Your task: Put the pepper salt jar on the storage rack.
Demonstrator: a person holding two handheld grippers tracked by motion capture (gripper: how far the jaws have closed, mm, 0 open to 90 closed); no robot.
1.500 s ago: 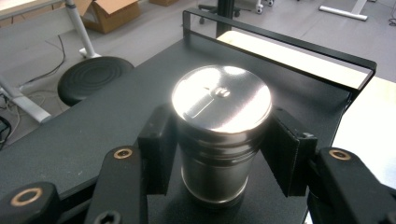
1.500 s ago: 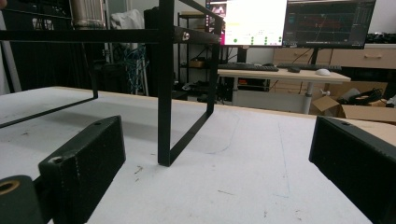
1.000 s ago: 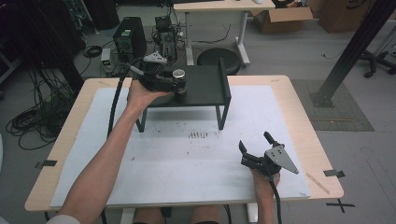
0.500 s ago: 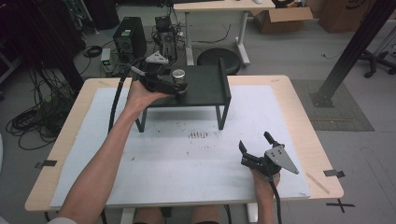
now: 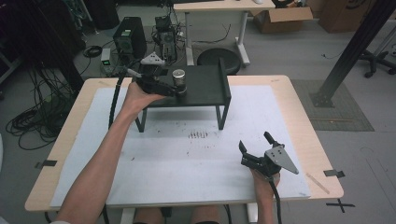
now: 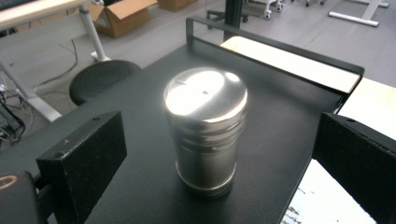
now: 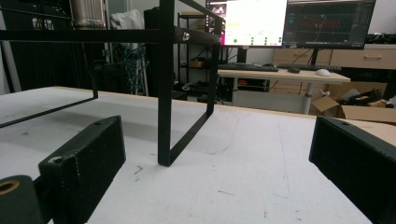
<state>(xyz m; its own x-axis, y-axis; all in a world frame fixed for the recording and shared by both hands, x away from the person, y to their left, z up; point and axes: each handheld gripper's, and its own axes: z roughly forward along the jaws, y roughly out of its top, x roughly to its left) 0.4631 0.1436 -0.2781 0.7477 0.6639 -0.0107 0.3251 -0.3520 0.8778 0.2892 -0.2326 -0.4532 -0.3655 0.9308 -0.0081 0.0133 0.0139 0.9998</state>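
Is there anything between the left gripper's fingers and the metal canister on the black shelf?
No. In the left gripper view the shiny steel canister stands between the open fingers, with bare black shelf top on either side.

You are working at a wooden table (image 5: 299, 100) whose top is nearly all covered by a white sheet (image 5: 177, 158), scuffed with dark marks near its middle. On the far part of that sheet stands a black metal stand (image 5: 205, 88) on thin legs, and on the left end of its flat top a steel canister (image 5: 179, 79) stands upright. Your right hand (image 5: 265, 179) rests on the sheet near the table's near right corner.
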